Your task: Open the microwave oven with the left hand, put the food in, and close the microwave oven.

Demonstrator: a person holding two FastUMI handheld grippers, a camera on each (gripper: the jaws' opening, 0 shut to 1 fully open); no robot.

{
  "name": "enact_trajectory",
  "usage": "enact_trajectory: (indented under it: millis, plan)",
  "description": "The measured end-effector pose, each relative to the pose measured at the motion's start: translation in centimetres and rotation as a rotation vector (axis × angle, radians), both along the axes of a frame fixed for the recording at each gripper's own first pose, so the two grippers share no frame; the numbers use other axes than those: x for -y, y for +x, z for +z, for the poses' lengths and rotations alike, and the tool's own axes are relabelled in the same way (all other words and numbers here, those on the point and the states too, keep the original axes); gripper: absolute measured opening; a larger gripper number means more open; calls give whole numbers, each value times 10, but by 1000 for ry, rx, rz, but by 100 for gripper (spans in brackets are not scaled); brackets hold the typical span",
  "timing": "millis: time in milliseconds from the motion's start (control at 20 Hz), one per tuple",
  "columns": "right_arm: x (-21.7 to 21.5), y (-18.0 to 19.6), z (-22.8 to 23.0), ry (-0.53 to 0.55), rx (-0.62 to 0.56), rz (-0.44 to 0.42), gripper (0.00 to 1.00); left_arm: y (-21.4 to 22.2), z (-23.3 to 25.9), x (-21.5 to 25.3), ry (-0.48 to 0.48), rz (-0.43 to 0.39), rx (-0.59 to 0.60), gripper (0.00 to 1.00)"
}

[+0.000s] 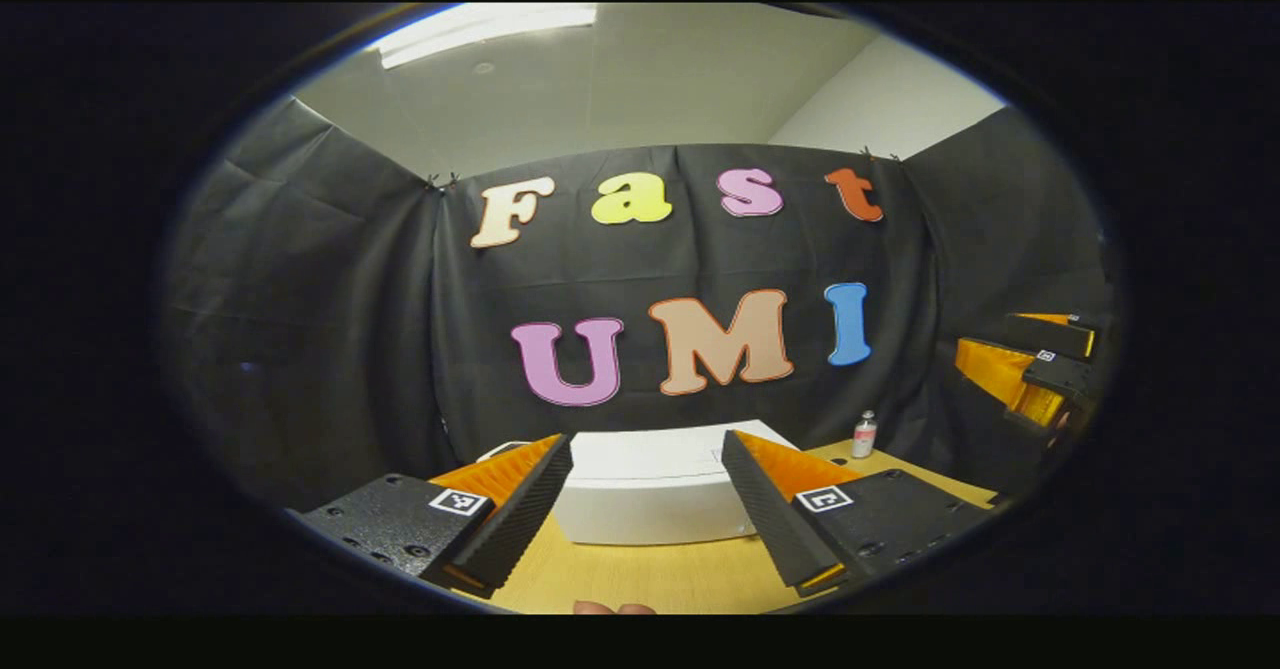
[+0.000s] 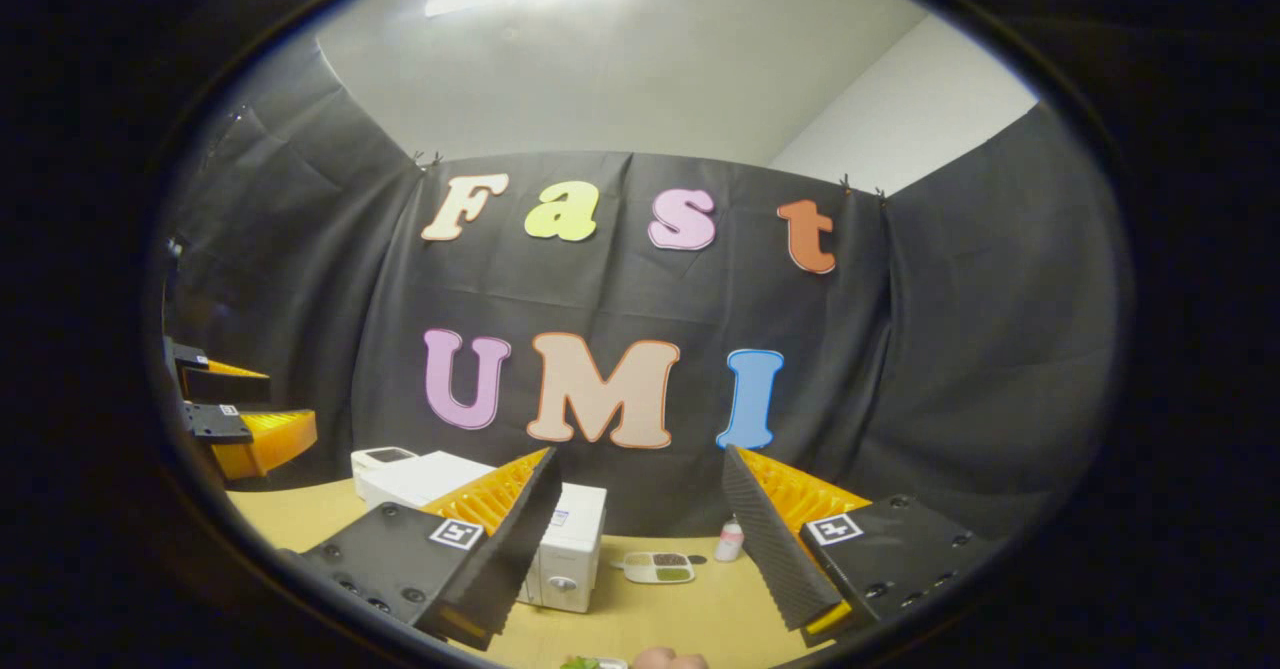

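Note:
A white microwave oven [image 1: 650, 494] stands on the wooden table [image 1: 640, 579], straight ahead of my left gripper [image 1: 648, 441], which is held open above the table with nothing between its fingers. In the right gripper view the microwave oven [image 2: 575, 549] sits at left centre, its door looking shut and a knob low on its front. A white compartment tray of food [image 2: 660, 567] lies on the table to the right of it. My right gripper [image 2: 640, 454] is open and holds nothing, back from the tray.
A small bottle [image 1: 864, 434] stands near the black cloth wall, close to the tray [image 2: 730, 539]. A bit of green food on a white dish [image 2: 590, 663] and a fingertip [image 2: 670, 659] show at the table's near edge.

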State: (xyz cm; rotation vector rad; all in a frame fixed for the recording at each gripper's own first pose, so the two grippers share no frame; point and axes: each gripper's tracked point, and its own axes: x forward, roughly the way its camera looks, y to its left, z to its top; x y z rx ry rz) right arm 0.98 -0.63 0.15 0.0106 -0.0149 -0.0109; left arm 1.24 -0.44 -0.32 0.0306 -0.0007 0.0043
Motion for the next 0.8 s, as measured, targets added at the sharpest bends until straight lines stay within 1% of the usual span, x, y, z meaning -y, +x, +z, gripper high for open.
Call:
enact_trajectory:
  millis: [50, 100, 150, 200, 250, 300, 350, 400, 450, 500, 550, 600, 650, 700, 750, 800]
  plan:
    - [0, 1, 1, -4, 1, -1, 96, 2, -1, 1, -2, -5, -2, 96]
    - [2, 1, 0, -8, 1, -3, 100, 4, -2, 2, -3, -8, -2, 96]
    - [3, 1, -1, -10, 1, -6, 96, 6, -4, 3, -4, -12, -2, 96]
    - [4, 1, -1, -12, -1, -9, 100, 10, -6, 5, -7, -17, -4, 96]
    - [6, 2, -1, -13, -1, -14, 96, 13, -9, 7, -10, -23, -8, 96]
    - [7, 2, -1, -14, 0, -18, 100, 16, -14, 10, -12, -29, -13, 96]
    - [8, 2, -1, -16, 1, -20, 96, 21, -20, 13, -8, -37, -17, 96]
    - [9, 3, -2, -18, 2, -23, 100, 28, -28, 15, 4, -45, -14, 96]
    - [9, 3, -4, -22, -2, -23, 96, 34, -37, 17, 19, -53, -17, 97]
    - [10, 3, -7, -27, -6, -23, 96, 41, -48, 22, 29, -63, -25, 96]
    - [10, 2, -8, -32, -7, -26, 100, 49, -59, 27, 25, -79, -28, 96]
    - [13, 3, -9, -33, -5, -29, 96, 56, -75, 35, 15, -96, -44, 96]
    - [14, 2, -8, -30, -6, -33, 96, 63, -89, 42, 2, -112, -53, 96]
    - [15, 1, -9, -25, -4, -36, 100, 70, -104, 49, -7, -128, -67, 96]
    - [18, 0, -8, -26, -4, -43, 96, 78, -117, 56, -12, -140, -79, 96]
    - [23, -1, -9, -33, -3, -52, 96, 87, -133, 62, -12, -153, -86, 96]
